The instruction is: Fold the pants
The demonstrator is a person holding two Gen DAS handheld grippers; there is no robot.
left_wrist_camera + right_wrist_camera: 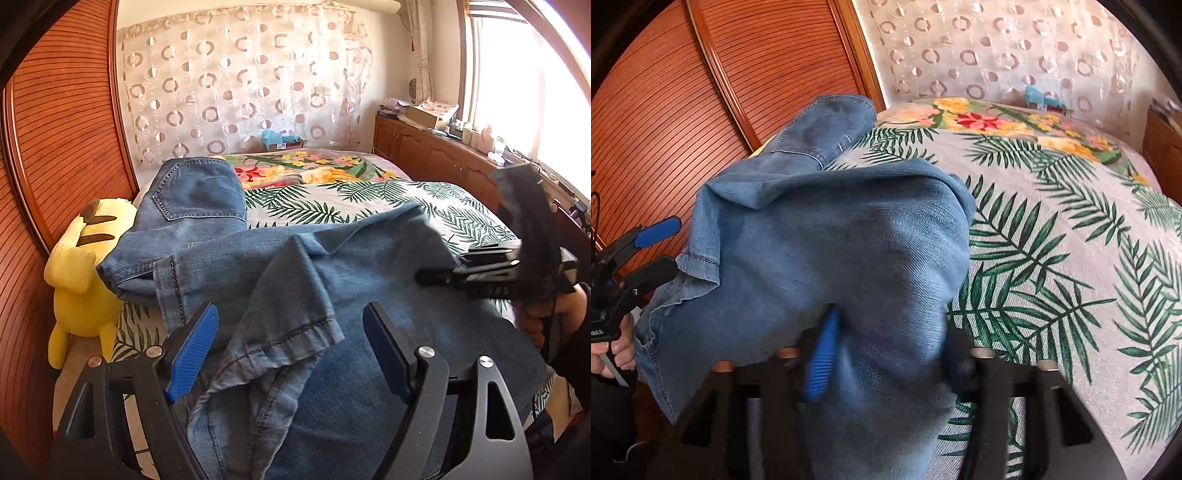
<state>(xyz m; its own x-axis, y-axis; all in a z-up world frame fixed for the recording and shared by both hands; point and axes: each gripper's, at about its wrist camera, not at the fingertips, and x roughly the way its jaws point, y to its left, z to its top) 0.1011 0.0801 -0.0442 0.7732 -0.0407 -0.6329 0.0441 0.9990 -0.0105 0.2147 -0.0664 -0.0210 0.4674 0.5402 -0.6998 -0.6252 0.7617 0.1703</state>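
Note:
Blue jeans (295, 280) lie crumpled across the palm-leaf bed cover (351, 206), the waist and back pocket (192, 192) at the far left. My left gripper (291, 350) stands open and low over the near denim. A leg hem (295, 339) lies loose between its blue pads (192, 350). My right gripper (443, 267) reaches in from the right edge of the jeans. In the right wrist view a bunched fold of the jeans (849, 240) rises out of my right gripper (890, 343) and hides one finger. My left gripper (665, 251) shows at the left beside a hem.
A yellow plush toy (81, 273) lies at the bed's left edge against a ribbed wooden panel (55, 147). Wooden cabinets (424, 147) with clutter run under the window on the right. A floral blanket (306, 166) covers the far end of the bed.

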